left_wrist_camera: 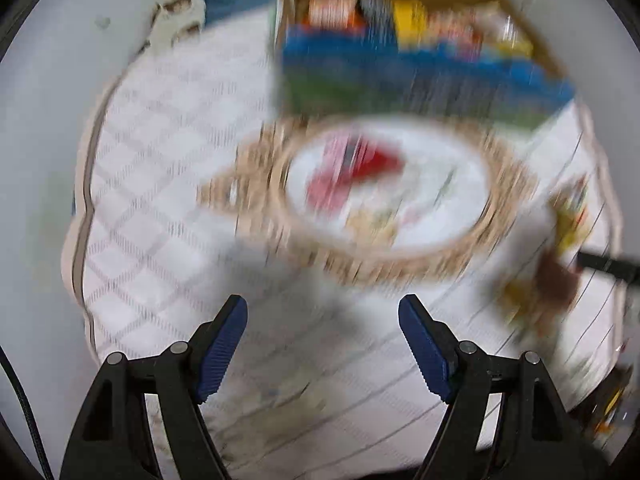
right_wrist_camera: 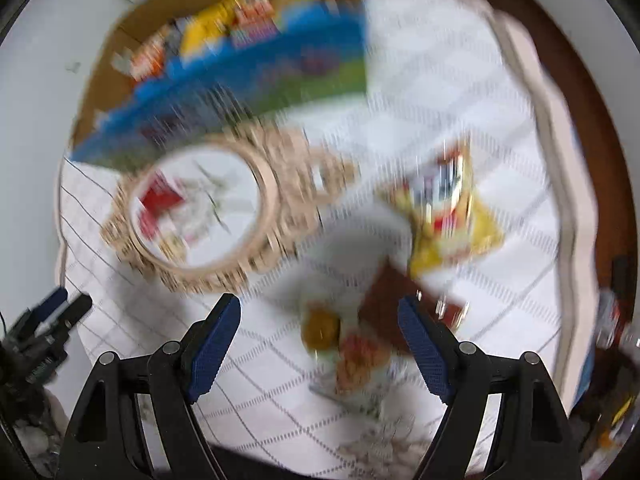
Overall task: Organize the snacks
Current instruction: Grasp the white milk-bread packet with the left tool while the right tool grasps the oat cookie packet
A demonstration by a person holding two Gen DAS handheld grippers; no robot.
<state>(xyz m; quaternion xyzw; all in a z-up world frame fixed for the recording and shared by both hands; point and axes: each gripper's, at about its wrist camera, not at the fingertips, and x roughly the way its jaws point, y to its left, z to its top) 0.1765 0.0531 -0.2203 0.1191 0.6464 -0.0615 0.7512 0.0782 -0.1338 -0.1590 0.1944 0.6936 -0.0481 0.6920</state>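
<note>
Both the left hand-held gripper (left_wrist_camera: 322, 316) and right hand-held gripper (right_wrist_camera: 320, 314) gape empty. Some snacks sit in the basket (right_wrist_camera: 276, 200) mid-frame; loose packets (right_wrist_camera: 444, 208) lower right on the quilt (right_wrist_camera: 460, 100) await sorting.

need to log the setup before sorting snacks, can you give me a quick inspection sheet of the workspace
surface: white quilted mat with a grid pattern, on a pale table.
job's things: round woven basket holding a red packet; open cardboard box of snacks behind it; yellow snack bag, brown packet and orange-printed packet loose on the mat.
clutter: cream fabric item at the mat's far corner; blur hides detail.
grippers: left gripper open, empty; right gripper open, empty, above the loose packets.
cables: black cable at the left edge.
surroundings: dark brown floor beyond the mat.
</note>
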